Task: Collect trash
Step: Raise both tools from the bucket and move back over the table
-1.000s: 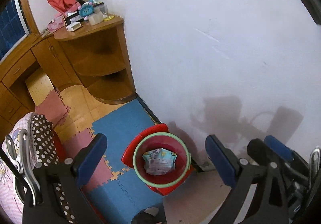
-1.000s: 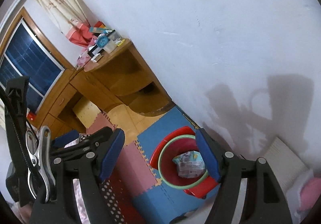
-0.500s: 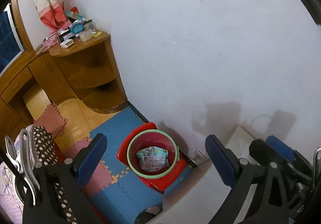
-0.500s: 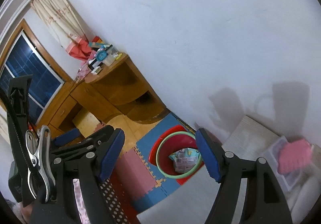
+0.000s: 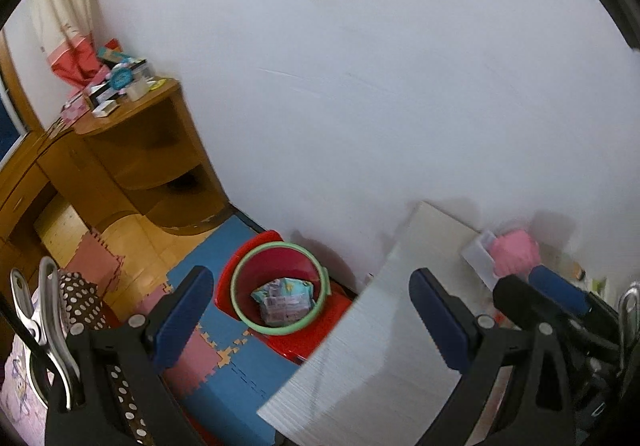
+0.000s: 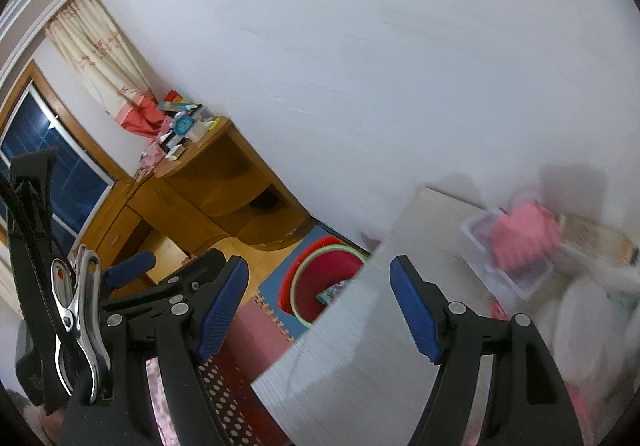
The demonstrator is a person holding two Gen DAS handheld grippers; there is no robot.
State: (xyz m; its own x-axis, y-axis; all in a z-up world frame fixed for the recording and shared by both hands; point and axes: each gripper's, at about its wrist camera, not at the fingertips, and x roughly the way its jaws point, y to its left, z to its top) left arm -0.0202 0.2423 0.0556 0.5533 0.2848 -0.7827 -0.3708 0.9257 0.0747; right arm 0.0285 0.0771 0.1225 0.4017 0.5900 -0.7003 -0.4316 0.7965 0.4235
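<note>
The red bin (image 5: 280, 288) with the green rim sits on the floor, on blue and pink foam mats (image 5: 208, 350). It is pushed up close to the white wall (image 5: 360, 86). Inside the red bin lies a crumpled packet of trash (image 5: 282, 300).

The white worktop (image 5: 380, 350) stands just beside the red bin. From the right wrist view its near corner edge hides part of the bin's rim. A bare strip of the worktop runs along that edge. Farther from the bin, a clear box (image 6: 500, 266) with a pink thing (image 6: 520, 242) in it rests on the worktop by the wall. The things around that box are too blurry to tell.

On the other side of the red bin, well apart from it, a brown wooden corner shelf (image 5: 152, 166) stands against the wall. Between the shelf and the bin there is open floor and mat.

The left gripper (image 5: 308, 320) hangs above the red bin with its blue pads far apart and nothing between them. The right gripper (image 6: 318, 310) hangs over the worktop edge beside the bin. Its blue pads are also wide apart and hold nothing.
</note>
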